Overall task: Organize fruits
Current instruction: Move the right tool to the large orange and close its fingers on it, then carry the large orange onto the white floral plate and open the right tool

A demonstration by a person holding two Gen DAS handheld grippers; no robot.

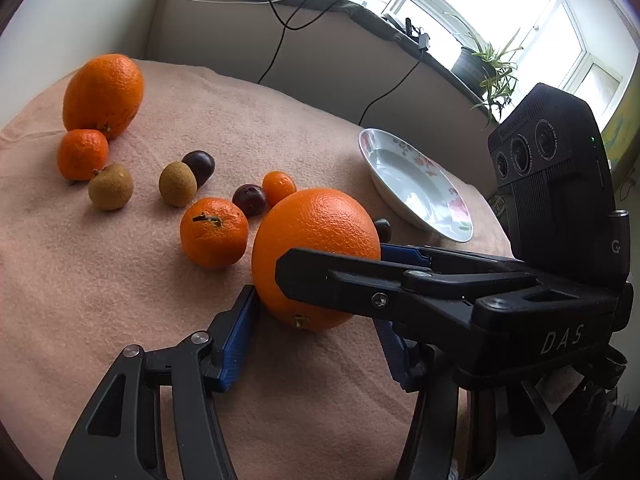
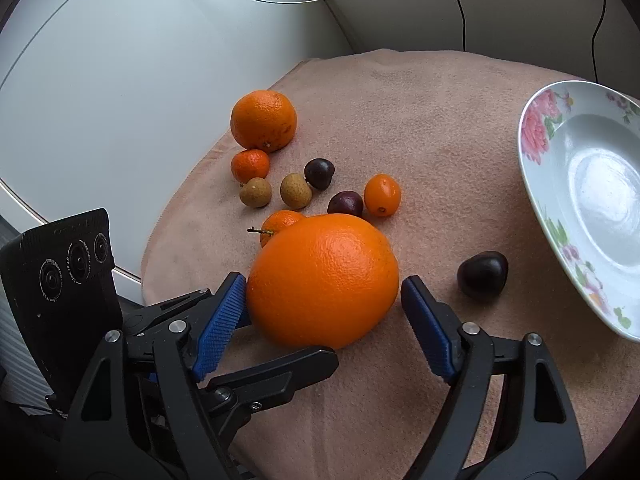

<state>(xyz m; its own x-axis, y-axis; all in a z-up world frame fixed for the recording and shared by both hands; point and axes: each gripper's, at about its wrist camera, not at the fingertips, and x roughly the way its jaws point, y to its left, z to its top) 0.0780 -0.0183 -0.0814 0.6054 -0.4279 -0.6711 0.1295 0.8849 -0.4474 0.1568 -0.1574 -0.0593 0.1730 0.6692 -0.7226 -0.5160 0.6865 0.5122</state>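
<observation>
Item: large orange [image 2: 323,280], bracketed by right tongs [image 2: 322,312] and left tongs [image 1: 316,312], both part-open, not clamped. Advice: squeeze centred, then lift toward floral plate [image 2: 536,128].

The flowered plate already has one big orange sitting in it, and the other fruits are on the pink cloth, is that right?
Not quite. The flowered plate holds nothing; the right wrist view shows its bowl bare. Both big oranges lie on the pink cloth with the other fruits: one big orange near the camera, the other at the far edge.
</observation>
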